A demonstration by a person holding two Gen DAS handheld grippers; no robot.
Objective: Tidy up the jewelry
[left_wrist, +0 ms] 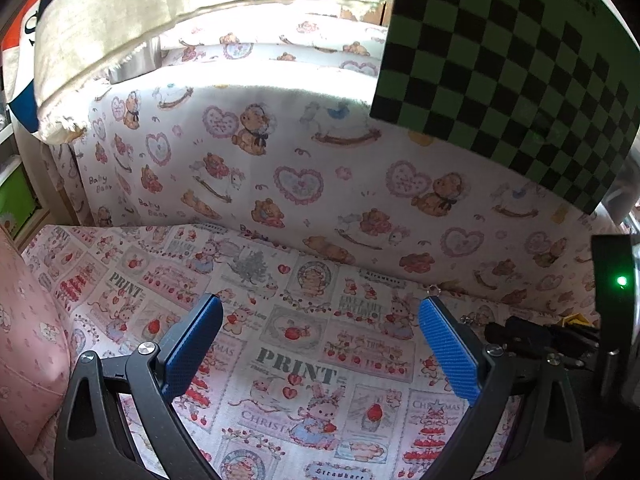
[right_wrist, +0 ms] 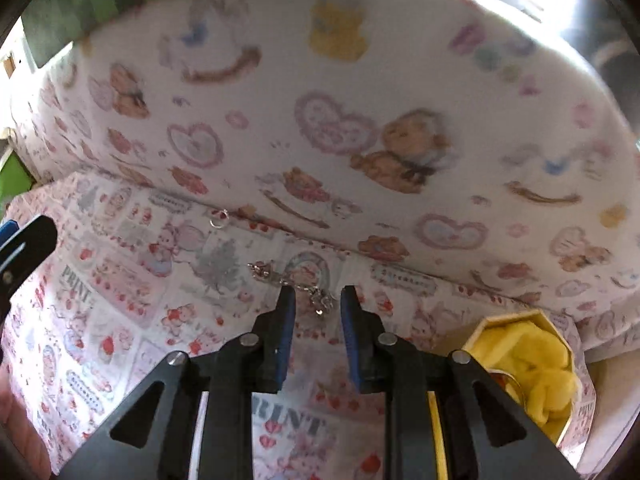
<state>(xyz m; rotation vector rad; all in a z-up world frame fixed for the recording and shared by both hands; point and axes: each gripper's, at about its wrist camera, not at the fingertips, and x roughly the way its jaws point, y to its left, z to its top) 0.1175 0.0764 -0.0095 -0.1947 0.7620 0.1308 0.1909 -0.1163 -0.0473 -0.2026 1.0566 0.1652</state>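
In the right wrist view a silver chain bracelet [right_wrist: 296, 282] lies on the printed cloth, running from upper left down to between my fingertips. My right gripper [right_wrist: 318, 300] is partly open, its blue pads on either side of the chain's near end, not closed on it. A small silver ring [right_wrist: 219, 217] lies farther back by the fabric wall. An open yellow octagonal jewelry box [right_wrist: 528, 364] with yellow lining stands at the right. My left gripper [left_wrist: 320, 332] is wide open and empty over the cloth; the ring [left_wrist: 434, 290] shows faintly by its right fingertip.
A cushion wall with a teddy-bear print [left_wrist: 300, 168] rises behind the printed cloth [left_wrist: 296, 364]. A green-black checkerboard [left_wrist: 512, 60] hangs at the upper right. A pink cushion [left_wrist: 28, 340] sits at the left. My right gripper's black body [left_wrist: 540, 336] shows at the right.
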